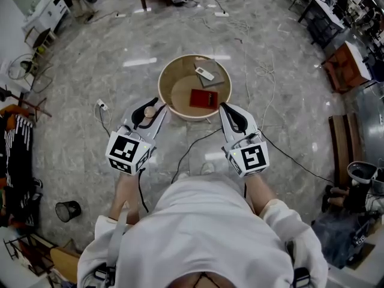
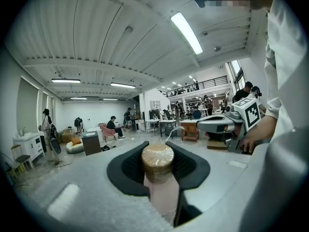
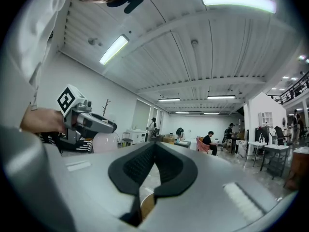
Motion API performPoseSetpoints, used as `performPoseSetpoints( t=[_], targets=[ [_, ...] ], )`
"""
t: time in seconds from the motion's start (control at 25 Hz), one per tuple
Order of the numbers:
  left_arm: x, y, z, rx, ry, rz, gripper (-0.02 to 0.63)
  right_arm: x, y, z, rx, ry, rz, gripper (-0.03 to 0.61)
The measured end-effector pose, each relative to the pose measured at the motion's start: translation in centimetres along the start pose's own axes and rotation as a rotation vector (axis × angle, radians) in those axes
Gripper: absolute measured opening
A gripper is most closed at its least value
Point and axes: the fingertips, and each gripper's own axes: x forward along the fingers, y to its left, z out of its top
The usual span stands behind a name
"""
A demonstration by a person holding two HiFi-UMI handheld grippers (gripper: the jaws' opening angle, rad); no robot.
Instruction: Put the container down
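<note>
My left gripper [image 1: 153,109] [image 2: 158,153] is shut on a pink bottle [image 1: 149,111] [image 2: 163,192] with a cork-coloured cap, held level. A round beige basin [image 1: 175,89] sits just ahead of both grippers, with a red book [image 1: 203,98] and a white remote [image 1: 204,73] inside. My right gripper [image 1: 223,108] [image 3: 154,146] has its tips together at the basin's near right rim; a tan edge [image 3: 147,204] shows low between its jaws. Each gripper also appears in the other's view: the left gripper [image 3: 87,122] and the right gripper [image 2: 227,124].
Below is a grey marble floor with trailing cables [image 1: 264,71] and a power strip [image 1: 101,105]. A black mesh bin [image 1: 68,210] stands at lower left and a wooden bench [image 1: 341,143] at right. Desks and people fill the hall's edges.
</note>
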Motion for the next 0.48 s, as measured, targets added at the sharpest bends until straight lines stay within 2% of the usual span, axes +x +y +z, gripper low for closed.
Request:
performPoseSetpoints(
  t=[0.48],
  targets=[
    [4.6, 4.6, -2.2, -0.036, 0.03, -0.034, 0.108, 4.9, -2.6, -2.1, -0.009, 0.042, -0.023, 0.005]
  ],
)
